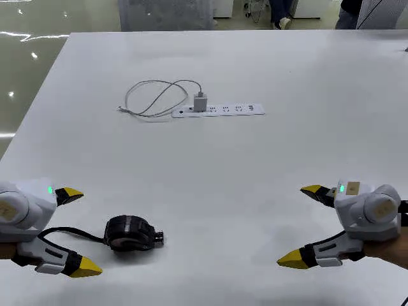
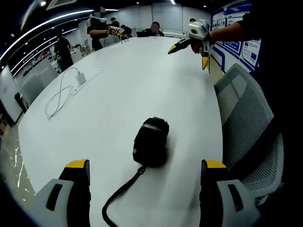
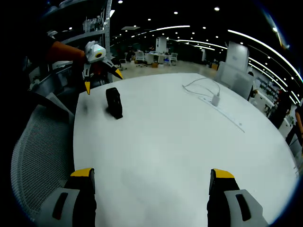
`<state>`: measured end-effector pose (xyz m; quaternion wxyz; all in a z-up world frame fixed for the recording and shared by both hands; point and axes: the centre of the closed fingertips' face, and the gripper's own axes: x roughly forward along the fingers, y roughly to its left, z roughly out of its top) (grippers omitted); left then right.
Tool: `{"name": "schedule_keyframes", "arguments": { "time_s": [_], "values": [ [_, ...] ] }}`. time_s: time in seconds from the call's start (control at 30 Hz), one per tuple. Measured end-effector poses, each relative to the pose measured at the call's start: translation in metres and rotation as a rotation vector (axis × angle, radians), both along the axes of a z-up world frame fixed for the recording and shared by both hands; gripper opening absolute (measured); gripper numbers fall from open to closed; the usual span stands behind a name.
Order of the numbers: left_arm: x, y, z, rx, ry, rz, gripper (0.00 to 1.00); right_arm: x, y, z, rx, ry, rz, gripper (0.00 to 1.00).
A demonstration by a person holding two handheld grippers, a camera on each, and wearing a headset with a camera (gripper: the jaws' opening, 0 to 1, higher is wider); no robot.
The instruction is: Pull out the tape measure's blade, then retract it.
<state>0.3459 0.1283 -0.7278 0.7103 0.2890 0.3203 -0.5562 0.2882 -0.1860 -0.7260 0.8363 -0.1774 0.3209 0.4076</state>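
The black rounded tape measure [image 1: 131,233] lies on the white counter [image 1: 223,172] just ahead of my left claw [image 1: 81,231], its blade seemingly wound in, and with that claw and my right claw [image 1: 299,224] both spread wide and empty, I judge the whole job remains.

The tape measure [image 1: 131,233] lies on the desk [image 1: 223,172], near the front edge on the left. The left claw [image 1: 81,231] is just left of it. The right claw [image 1: 298,224] is well apart, on the right. Farther back lies a power strip [image 1: 220,110] with a charger [image 1: 200,102] on it. A cable [image 1: 156,97] lies to the left of the charger.
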Motion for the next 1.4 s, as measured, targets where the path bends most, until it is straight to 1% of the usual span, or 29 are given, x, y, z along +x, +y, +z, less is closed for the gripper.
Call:
{"name": "schedule_keyframes", "arguments": {
  "time_s": [0.07,0.1,0.17,0.23,0.27,0.3,0.33,0.37,0.43,0.5,0.53,0.6,0.67,0.77,0.87,0.9,0.97,1.03,1.1,1.13,1.17,1.23,1.3,1.37,1.4],
  "values": [
    [0.0,-0.002,-0.003,0.029,-0.001,-0.022,0.89,0.003,0.004,-0.001,-0.002,-0.005,0.014,1.0],
    [0.0,-0.004,-0.004,0.032,-0.001,-0.033,0.89,0.004,0.005,-0.001,-0.001,-0.004,0.015,1.0],
    [0.0,-0.011,-0.005,0.031,0.012,-0.05,0.9,0.007,0.008,-0.001,0.002,-0.004,0.022,1.0],
    [0.001,-0.015,-0.006,0.041,0.007,-0.07,0.89,0.01,0.012,-0.001,0.005,-0.006,0.03,1.0],
    [0.001,-0.016,-0.007,0.046,0.011,-0.074,0.89,0.011,0.013,-0.002,0.004,-0.005,0.033,1.0],
    [0.001,-0.018,-0.008,0.049,0.024,-0.084,0.88,0.013,0.015,-0.003,0.0,-0.001,0.037,1.0],
    [0.0,-0.02,-0.008,0.051,0.031,-0.089,0.87,0.014,0.017,-0.005,-0.004,0.004,0.039,1.0],
    [0.001,-0.021,-0.01,0.056,0.032,-0.097,0.86,0.015,0.02,-0.006,-0.004,0.006,0.039,1.0],
    [0.003,-0.023,-0.011,0.067,0.027,-0.105,0.83,0.017,0.026,-0.007,0.004,0.004,0.044,1.0],
    [0.008,-0.024,-0.014,0.092,-0.003,-0.127,0.82,0.019,0.035,-0.009,0.007,0.005,0.053,1.0],
    [0.009,-0.024,-0.015,0.105,-0.012,-0.14,0.81,0.02,0.038,-0.011,0.005,0.006,0.06,1.0],
    [0.009,-0.027,-0.017,0.116,-0.009,-0.16,0.76,0.02,0.047,-0.015,-0.002,0.008,0.092,1.0],
    [0.009,-0.031,-0.017,0.116,-0.004,-0.171,0.75,0.02,0.055,-0.019,-0.006,0.017,0.11,1.0],
    [0.008,-0.036,-0.019,0.122,-0.001,-0.19,0.73,0.022,0.065,-0.02,0.009,0.024,0.118,1.0],
    [0.004,-0.039,-0.023,0.146,0.007,-0.217,0.66,0.023,0.074,-0.019,0.025,0.021,0.13,1.0],
    [0.004,-0.04,-0.024,0.145,0.013,-0.219,0.62,0.024,0.076,-0.019,0.027,0.02,0.132,1.0],
    [0.001,-0.043,-0.026,0.144,0.028,-0.225,0.6,0.027,0.082,-0.018,0.032,0.016,0.139,1.0],
    [0.0,-0.044,-0.03,0.156,0.034,-0.235,0.57,0.03,0.088,-0.018,0.037,0.015,0.146,1.0],
    [-0.001,-0.044,-0.032,0.165,0.039,-0.24,0.52,0.031,0.093,-0.018,0.041,0.014,0.151,1.0],
    [-0.003,-0.044,-0.033,0.17,0.053,-0.243,0.5,0.031,0.098,-0.018,0.046,0.019,0.16,1.0],
    [-0.004,-0.045,-0.033,0.166,0.065,-0.244,0.5,0.031,0.1,-0.018,0.048,0.019,0.165,1.0],
    [-0.004,-0.046,-0.034,0.165,0.063,-0.244,0.49,0.031,0.106,-0.019,0.045,0.02,0.18,1.0],
    [-0.002,-0.044,-0.035,0.182,0.057,-0.245,0.43,0.031,0.11,-0.02,0.041,0.021,0.193,1.0],
    [0.002,-0.044,-0.037,0.185,0.059,-0.235,0.39,0.032,0.114,-0.02,0.044,0.023,0.203,1.0],
    [0.004,-0.044,-0.038,0.187,0.059,-0.228,0.35,0.032,0.115,-0.02,0.045,0.023,0.207,1.0]
  ]
}}
